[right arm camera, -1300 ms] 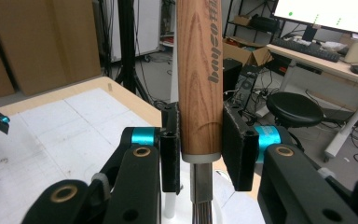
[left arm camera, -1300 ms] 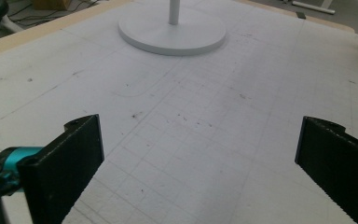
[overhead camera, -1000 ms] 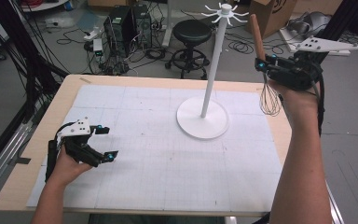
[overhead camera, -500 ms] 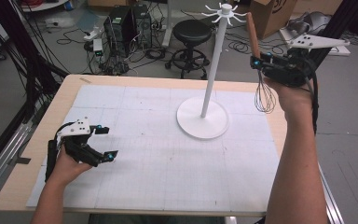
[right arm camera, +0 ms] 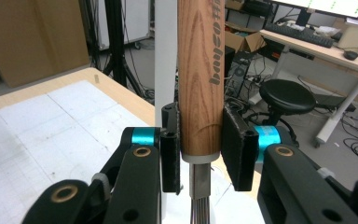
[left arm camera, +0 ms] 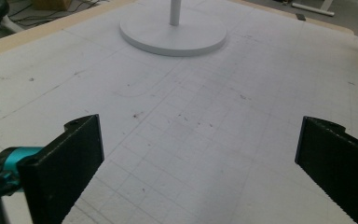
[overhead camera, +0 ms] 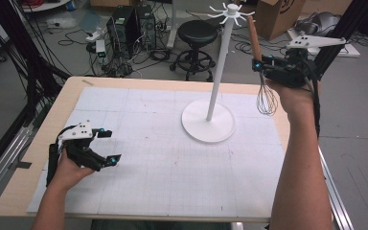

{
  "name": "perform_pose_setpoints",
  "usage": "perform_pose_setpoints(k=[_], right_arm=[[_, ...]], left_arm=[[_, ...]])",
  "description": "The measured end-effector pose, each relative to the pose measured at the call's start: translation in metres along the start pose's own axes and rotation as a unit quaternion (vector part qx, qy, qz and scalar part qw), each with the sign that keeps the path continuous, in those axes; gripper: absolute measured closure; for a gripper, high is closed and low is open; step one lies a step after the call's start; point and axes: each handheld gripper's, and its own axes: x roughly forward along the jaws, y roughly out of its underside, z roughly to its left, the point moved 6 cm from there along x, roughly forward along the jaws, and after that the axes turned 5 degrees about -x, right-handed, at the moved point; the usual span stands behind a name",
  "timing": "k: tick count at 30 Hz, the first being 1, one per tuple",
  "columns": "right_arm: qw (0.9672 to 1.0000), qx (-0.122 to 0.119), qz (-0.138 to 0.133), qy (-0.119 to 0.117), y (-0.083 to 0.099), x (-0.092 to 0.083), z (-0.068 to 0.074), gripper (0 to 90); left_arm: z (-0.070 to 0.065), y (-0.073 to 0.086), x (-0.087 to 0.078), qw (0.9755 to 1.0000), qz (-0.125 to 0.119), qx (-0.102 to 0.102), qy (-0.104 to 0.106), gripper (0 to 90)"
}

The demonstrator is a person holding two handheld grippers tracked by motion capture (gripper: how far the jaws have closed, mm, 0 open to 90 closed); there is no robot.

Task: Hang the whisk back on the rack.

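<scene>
While L rests, R tongs (right arm camera: 200,149) grip whisk (right arm camera: 199,70)

Even, diffuse overhead light; soft faint shadows. No glare on white mat (overhead camera: 172,158). High view slightly soft, grainy. Left gripper view: near jaws blurred at 7 and 4 o'clock. Right gripper view: background soft.

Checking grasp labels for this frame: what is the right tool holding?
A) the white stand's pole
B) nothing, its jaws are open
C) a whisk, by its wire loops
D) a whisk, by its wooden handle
D: the right tool is clamped on the wooden handle of the whisk, with the wire loops hanging below it, beside the white stand.
</scene>
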Motion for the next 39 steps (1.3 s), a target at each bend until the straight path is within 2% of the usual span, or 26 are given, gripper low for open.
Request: perform_pose_setpoints(k=[12,14,16,17,20,29,39], right_arm=[[0.9999,-0.002,0.017,0.001,0.0,0.02,0.003,71.0],[0.9998,-0.009,0.017,0.002,-0.001,0.021,0.003,70.5],[0.9997,-0.009,0.02,0.005,0.0,0.021,0.004,66.8],[0.9997,-0.013,0.02,0.009,0.0,0.021,0.004,61.0],[0.9996,-0.019,0.019,0.005,0.001,0.02,0.007,59.1],[0.9991,-0.037,0.013,-0.015,0.012,0.01,0.029,46.2],[0.9976,-0.053,-0.005,-0.044,0.029,0.006,0.058,40.8]], left_arm=[[0.001,0.001,0.0,1.0,0.003,-0.002,0.0,1.6],[0.002,0.002,0.001,1.0,0.004,-0.001,-0.002,1.6],[0.002,0.002,0.001,1.0,0.004,-0.001,-0.001,1.6],[0.002,0.002,0.001,1.0,0.004,-0.001,-0.001,1.7],[0.001,0.001,0.001,1.0,0.004,-0.002,-0.001,1.6],[0.0,0.001,0.001,1.0,0.002,0.0,0.001,1.6],[-0.001,0.0,0.001,1.0,-0.002,0.0,0.004,1.6]])
